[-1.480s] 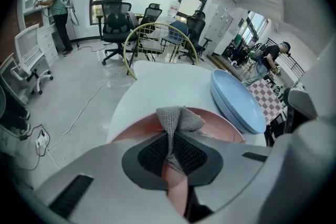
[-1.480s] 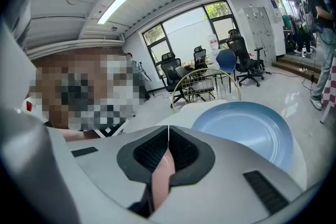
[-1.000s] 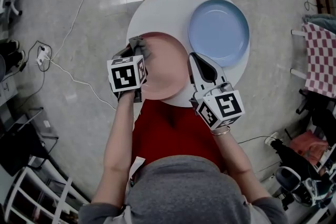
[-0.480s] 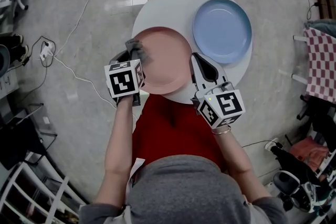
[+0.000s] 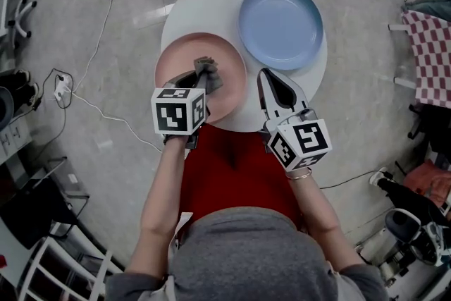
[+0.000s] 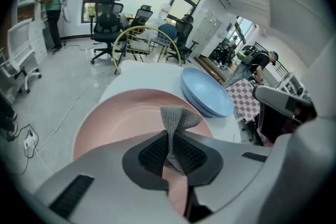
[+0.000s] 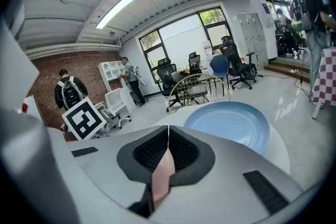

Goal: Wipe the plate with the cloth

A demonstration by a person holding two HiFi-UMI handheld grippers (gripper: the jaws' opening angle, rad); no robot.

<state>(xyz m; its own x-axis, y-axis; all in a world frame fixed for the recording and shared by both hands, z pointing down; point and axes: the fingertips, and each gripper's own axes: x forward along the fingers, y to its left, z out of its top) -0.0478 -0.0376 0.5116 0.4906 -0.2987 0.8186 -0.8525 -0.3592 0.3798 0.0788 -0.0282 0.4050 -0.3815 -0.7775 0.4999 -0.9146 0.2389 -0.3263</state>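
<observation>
The pink plate (image 5: 176, 61) sits on the round white table (image 5: 204, 7), on the side near me. A blue plate (image 5: 280, 26) lies just beside it, farther back and to the right.

My left tongs (image 5: 201, 81) are squeezed tight on a small grey cloth (image 5: 206, 70). A bit of the cloth sticks out past the tips. It is over the middle of the pink plate, a little to the right. I cannot tell if it is pressing on the plate or is just above it.

My right tongs (image 5: 266, 77) are closed too, with nothing in them. They wait just to the right of the pink plate, over the table, and do not hold it.

I think I am in the middle of the wiping. Next I should keep the cloth flat on the plate and rub it round and round, out to the rim. I must press softly, because the plate could slide on the smooth table. My right tongs could help by keeping the plate in its place.
</observation>
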